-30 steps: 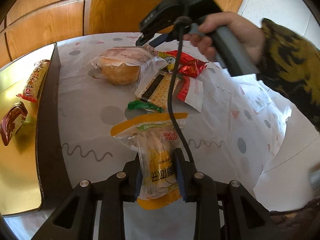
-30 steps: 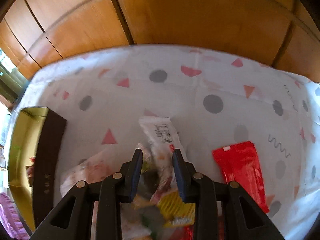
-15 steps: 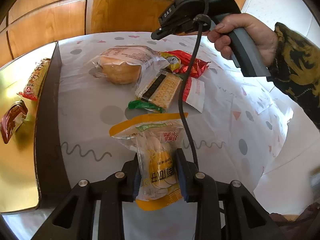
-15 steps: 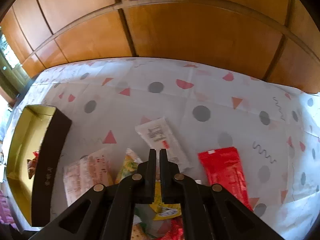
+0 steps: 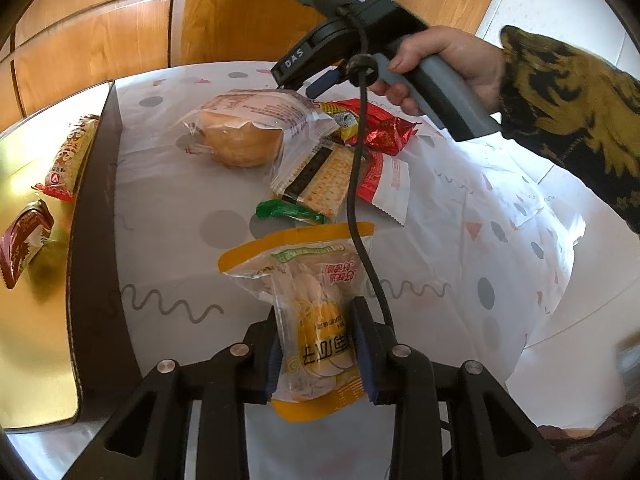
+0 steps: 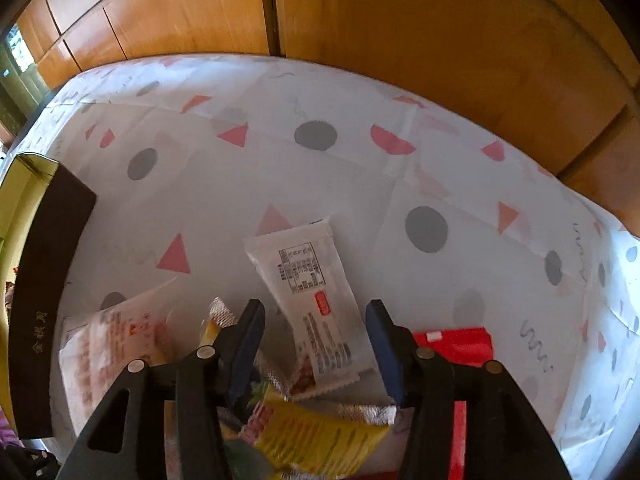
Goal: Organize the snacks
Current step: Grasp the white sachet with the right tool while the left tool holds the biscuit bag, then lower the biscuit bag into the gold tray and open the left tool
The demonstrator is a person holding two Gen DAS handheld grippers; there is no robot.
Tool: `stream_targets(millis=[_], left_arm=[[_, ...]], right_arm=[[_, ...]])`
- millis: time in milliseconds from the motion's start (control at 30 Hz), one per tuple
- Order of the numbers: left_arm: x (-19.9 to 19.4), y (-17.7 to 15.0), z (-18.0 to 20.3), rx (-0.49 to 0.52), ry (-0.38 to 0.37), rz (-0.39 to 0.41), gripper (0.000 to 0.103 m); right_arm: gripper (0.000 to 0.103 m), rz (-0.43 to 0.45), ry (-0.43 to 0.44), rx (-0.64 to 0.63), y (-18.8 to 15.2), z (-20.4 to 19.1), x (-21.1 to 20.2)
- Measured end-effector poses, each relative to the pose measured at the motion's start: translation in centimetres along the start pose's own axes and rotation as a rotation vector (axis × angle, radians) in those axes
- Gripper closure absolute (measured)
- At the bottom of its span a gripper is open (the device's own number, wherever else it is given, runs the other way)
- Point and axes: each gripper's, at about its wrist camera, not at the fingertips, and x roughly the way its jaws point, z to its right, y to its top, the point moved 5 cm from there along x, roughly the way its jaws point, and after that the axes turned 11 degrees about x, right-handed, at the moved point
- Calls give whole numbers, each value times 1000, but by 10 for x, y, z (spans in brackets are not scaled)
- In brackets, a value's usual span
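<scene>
Patterned tablecloth [image 5: 168, 184], bun packet [image 5: 248, 128], cracker packet [image 5: 320, 178], gold box [image 5: 24, 300] alongside

patterned tablecloth [image 6: 360, 184]; wooden cabinet doors [image 6: 400, 20] behind.

The right gripper [image 6: 316, 332] points down at a patterned tablecloth [image 6: 360, 184], its jaws opening. A white snack packet [image 6: 312, 296] lies flat between the fingers, untouched by the pads. Below it sits a yellow packet [image 6: 320, 436]; a red packet [image 6: 456, 344] lies beside the right finger, a pale bun wrapper [image 6: 108, 344] beside the left, and a dark-walled box [image 6: 44, 280] farther left.
</scene>
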Motion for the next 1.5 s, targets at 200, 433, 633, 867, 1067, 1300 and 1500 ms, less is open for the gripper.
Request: stream_targets(millis=[200,433,633,867,1067,1300,1500], left_arm=[[1,0,1,-2,5,-2,69],[2,0,2,2,14,-4,69],[3,1,3,5,16,-5,68],[5,3,4,18,25,-8,68],[7,8,5,25,45,-13,69],[5,12,11,68,70,1,74],[-6,18,13,63,38,49,78]], right_arm=[[70,42,-11,30,3,0,2],[70,275,-14,143,0,16,-67],[69,297,109,189,-61,28,-120],[69,193,83,271,-176,49,-118],[69,180,-34,322,-222,55,-94],[68,208,-36,389,-229,60,-77],[68,222,-35,369,-234,59,-81]])
